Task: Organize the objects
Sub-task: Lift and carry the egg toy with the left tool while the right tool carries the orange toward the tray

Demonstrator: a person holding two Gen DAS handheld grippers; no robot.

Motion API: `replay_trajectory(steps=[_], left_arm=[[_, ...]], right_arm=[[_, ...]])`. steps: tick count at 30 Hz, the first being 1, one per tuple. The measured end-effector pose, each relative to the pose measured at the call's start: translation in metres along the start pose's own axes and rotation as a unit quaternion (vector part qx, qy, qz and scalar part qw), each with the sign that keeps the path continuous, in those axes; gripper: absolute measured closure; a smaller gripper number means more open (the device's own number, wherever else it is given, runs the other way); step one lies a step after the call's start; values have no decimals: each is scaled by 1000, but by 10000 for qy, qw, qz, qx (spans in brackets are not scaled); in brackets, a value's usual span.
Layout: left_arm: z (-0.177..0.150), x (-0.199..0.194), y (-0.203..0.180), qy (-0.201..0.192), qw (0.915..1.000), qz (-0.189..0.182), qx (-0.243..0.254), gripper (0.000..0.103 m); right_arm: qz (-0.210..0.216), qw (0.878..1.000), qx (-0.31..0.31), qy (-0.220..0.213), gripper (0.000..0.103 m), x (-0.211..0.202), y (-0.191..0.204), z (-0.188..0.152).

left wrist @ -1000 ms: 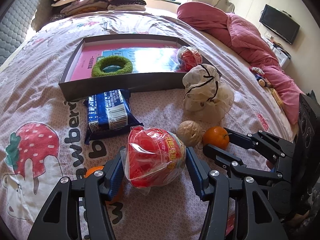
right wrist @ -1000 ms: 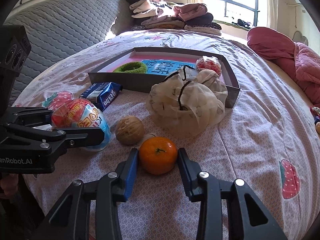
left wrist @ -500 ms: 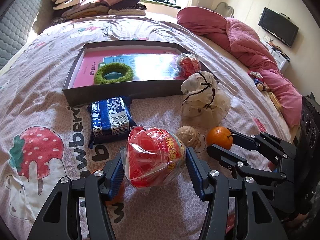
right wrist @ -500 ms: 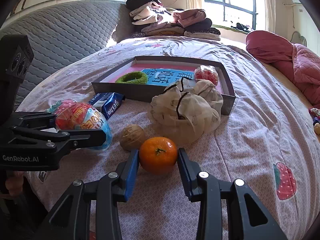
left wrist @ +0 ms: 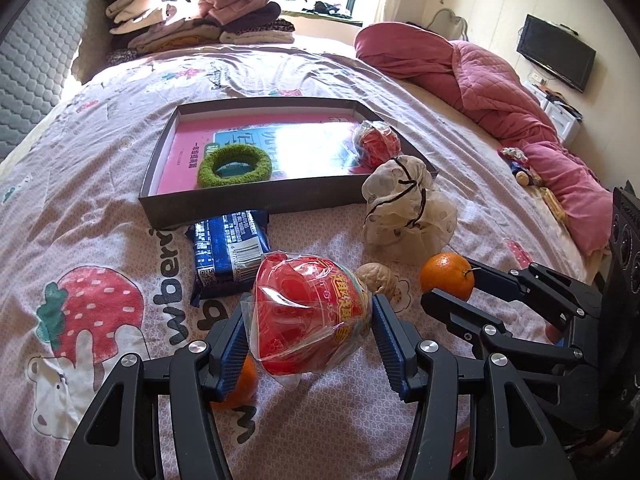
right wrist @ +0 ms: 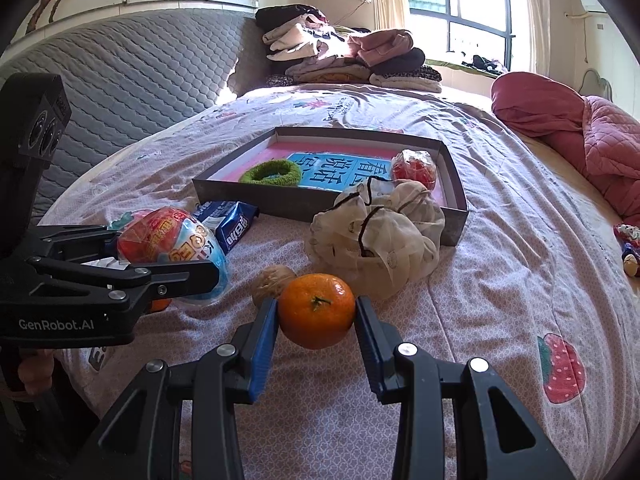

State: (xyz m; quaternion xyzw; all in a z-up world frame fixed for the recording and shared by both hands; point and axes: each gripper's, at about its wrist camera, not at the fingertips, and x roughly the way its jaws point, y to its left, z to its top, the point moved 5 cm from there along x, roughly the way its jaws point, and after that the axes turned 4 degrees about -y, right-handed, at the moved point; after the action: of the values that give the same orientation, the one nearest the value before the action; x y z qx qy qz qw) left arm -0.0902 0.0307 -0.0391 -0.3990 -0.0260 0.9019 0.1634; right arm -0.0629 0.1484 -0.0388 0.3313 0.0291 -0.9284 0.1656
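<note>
Left wrist view: my left hand-held gripper (left wrist: pixel 310 354) clenches the red plastic-wrapped snack ball (left wrist: pixel 310 316); my right hand-held gripper (right wrist: pixel 316 332) grips the round orange tangerine (right wrist: pixel 316 311), both short of the dark shallow cardboard box (left wrist: pixel 256 202). Slick crinkling wrap may slip.

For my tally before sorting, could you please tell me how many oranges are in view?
2. One orange is held in the right gripper. A second orange lies on the bedsheet, mostly hidden behind the left gripper. Others may be hidden.
</note>
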Motion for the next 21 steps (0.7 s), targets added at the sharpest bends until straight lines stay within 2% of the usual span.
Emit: replay_trajectory(steps=[21], left_arm=[[14,-23,0,-343,9994,8,-25,44]], right_arm=[[84,9995,49,-305,64,-14,5,21]])
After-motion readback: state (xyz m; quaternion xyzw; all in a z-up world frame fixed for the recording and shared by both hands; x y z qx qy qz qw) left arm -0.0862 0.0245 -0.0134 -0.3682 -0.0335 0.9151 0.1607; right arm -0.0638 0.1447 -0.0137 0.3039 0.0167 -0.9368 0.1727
